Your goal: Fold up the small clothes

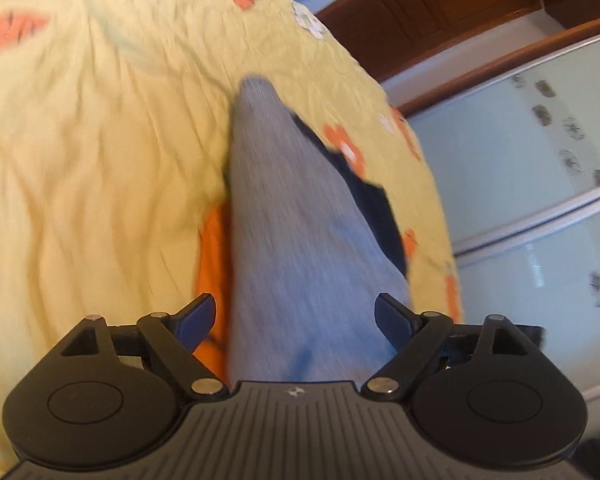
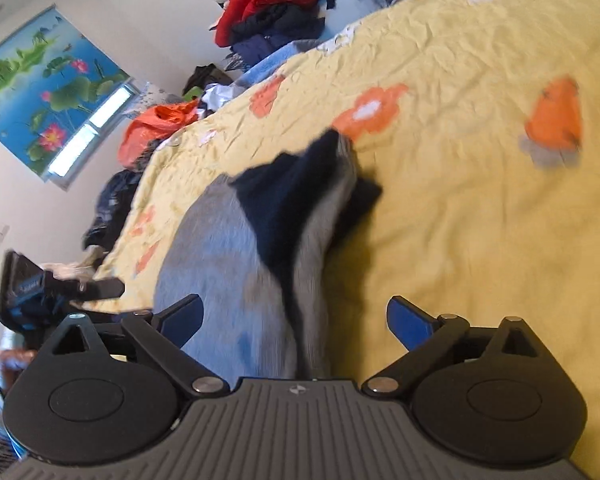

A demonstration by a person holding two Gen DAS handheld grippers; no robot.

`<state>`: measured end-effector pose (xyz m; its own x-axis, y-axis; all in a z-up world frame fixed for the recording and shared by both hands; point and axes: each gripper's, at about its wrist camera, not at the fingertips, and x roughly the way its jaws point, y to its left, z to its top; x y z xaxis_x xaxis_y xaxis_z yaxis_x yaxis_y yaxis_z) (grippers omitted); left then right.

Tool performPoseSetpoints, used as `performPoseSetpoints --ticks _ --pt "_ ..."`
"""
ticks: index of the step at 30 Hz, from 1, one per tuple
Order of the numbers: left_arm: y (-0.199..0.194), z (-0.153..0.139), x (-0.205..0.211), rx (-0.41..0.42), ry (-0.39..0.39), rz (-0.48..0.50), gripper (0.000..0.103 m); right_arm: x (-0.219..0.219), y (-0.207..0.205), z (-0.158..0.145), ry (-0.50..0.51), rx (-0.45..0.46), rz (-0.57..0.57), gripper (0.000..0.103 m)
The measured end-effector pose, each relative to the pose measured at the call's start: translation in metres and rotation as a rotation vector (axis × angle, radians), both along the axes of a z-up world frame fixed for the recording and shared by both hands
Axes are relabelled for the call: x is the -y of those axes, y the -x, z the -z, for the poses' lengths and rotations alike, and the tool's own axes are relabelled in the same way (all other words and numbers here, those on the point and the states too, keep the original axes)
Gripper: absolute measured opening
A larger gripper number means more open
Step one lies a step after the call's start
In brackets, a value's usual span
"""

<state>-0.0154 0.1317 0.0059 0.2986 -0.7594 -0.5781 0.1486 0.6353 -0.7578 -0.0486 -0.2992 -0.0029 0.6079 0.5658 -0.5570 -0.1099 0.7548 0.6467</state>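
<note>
We see our left gripper [image 1: 295, 312] with its jaws spread wide, pressing on nothing; the long grey ribbed knit garment [image 1: 296, 216] lies loose between and beyond them. Our right gripper [image 2: 295, 316] is likewise wide open, the same grey cloth under it with a dark navy piece [image 2: 296, 200] across its far part. Both rest on the wrinkled yellow bedspread with orange flowers [image 2: 460, 208]. Heaped clothes [image 2: 276, 12] lie far left.
</note>
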Motion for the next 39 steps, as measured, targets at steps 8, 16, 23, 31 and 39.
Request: performPoseSetpoints --ticks 8,16,23,31,39 --pt "0.026 0.025 0.02 -0.083 0.042 0.007 0.09 -0.028 0.029 0.004 0.066 0.04 -0.044 0.05" --pt "0.02 0.031 0.004 -0.107 -0.002 0.023 0.015 -0.042 0.043 0.003 0.02 0.024 0.001 0.022" --pt "0.019 0.003 0.001 -0.041 -0.066 0.079 0.014 -0.051 0.049 -0.022 0.03 0.066 0.001 0.021" --pt "0.027 0.026 -0.019 -0.038 -0.137 0.051 0.013 -0.045 0.06 -0.001 0.153 0.036 0.017 0.042" --pt "0.014 -0.057 -0.006 0.273 -0.11 0.009 0.029 -0.051 0.034 -0.05 0.301 0.267 -0.013 0.046"
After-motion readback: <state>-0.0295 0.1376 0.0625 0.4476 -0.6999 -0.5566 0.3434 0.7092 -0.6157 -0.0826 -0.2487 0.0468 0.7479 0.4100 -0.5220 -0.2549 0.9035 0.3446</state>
